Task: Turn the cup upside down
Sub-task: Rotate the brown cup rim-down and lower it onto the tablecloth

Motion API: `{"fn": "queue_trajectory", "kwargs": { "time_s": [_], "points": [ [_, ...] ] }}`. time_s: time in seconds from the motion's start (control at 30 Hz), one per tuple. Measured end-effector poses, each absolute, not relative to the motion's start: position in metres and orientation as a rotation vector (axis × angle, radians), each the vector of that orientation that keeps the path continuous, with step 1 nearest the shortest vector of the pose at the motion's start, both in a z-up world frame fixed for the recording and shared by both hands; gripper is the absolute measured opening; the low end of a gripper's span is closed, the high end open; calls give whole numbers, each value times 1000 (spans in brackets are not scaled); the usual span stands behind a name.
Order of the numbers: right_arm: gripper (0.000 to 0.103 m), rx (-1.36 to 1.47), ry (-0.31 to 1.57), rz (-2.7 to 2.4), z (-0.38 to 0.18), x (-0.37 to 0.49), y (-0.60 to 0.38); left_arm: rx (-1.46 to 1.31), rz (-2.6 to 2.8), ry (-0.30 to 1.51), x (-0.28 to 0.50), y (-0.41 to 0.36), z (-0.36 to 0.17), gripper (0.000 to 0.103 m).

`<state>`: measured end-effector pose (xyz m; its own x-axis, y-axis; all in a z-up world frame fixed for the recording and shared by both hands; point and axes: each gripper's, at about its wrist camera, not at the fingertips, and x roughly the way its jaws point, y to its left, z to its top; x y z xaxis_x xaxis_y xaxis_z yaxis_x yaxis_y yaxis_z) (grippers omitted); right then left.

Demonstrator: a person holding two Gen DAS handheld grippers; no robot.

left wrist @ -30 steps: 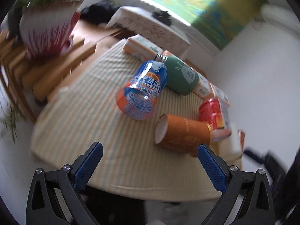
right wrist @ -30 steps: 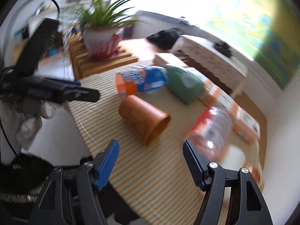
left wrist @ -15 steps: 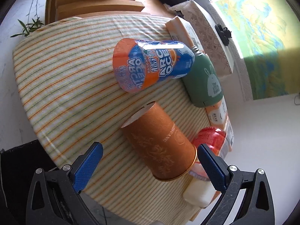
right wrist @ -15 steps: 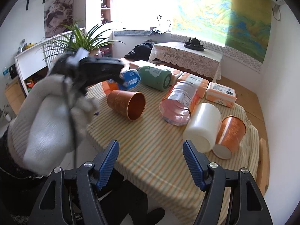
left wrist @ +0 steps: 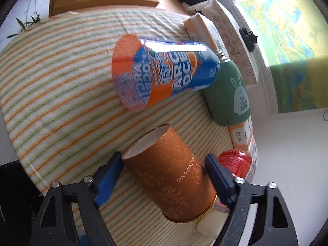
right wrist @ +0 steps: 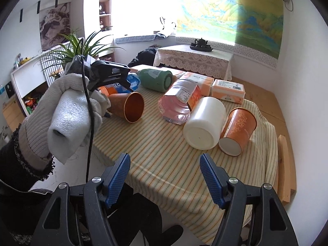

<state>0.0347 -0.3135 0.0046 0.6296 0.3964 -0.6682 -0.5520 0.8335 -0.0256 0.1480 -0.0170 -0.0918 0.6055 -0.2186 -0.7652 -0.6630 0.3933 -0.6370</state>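
An orange patterned cup [left wrist: 170, 174] lies on its side on the striped tablecloth [left wrist: 51, 78]. My left gripper [left wrist: 164, 170] is open, its blue fingers on either side of the cup; the left finger [left wrist: 110, 174] is at the cup's base end, the right finger [left wrist: 217, 176] stands slightly off its wall. In the right wrist view the same cup [right wrist: 128, 106] lies with its mouth toward the camera, with my left gripper [right wrist: 110, 71] over it in a gloved hand. My right gripper [right wrist: 165, 176] is open and empty above the table's near edge.
On the table lie a blue-orange bottle [left wrist: 164, 71], a green flask [left wrist: 227, 94], a red-labelled bottle [right wrist: 180, 102], a white container [right wrist: 205, 123], a second orange cup [right wrist: 237, 131] and orange boxes [right wrist: 227, 91]. A potted plant [right wrist: 75, 45] stands at the left.
My left gripper has moved down around the orange cup, which now sits between its fingers. The right gripper's view has held steady over the last half second.
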Motion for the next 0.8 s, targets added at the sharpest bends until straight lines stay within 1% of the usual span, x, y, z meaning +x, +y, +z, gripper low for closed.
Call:
{"fn": "queue_trajectory", "kwargs": {
  "time_s": [0.1, 0.2, 0.3, 0.5, 0.6, 0.8],
  "points": [
    [66, -237, 707, 553, 2, 36, -312, -1154, 313, 913, 149, -17, -92, 77],
    [66, -227, 709, 555, 2, 38, -312, -1138, 297, 903, 143, -17, -90, 77],
    [66, -212, 708, 556, 2, 39, -311, -1082, 277, 884, 136, -21, -84, 75],
    [66, -176, 690, 537, 0, 37, -312, -849, 211, 809, 129, -45, -54, 68],
    [66, -140, 667, 524, 0, 34, -315, -680, 163, 783, 134, -58, -42, 66],
    [66, -50, 645, 492, -2, 29, -323, -431, 82, 748, 142, -80, -29, 65]
  ]
}}
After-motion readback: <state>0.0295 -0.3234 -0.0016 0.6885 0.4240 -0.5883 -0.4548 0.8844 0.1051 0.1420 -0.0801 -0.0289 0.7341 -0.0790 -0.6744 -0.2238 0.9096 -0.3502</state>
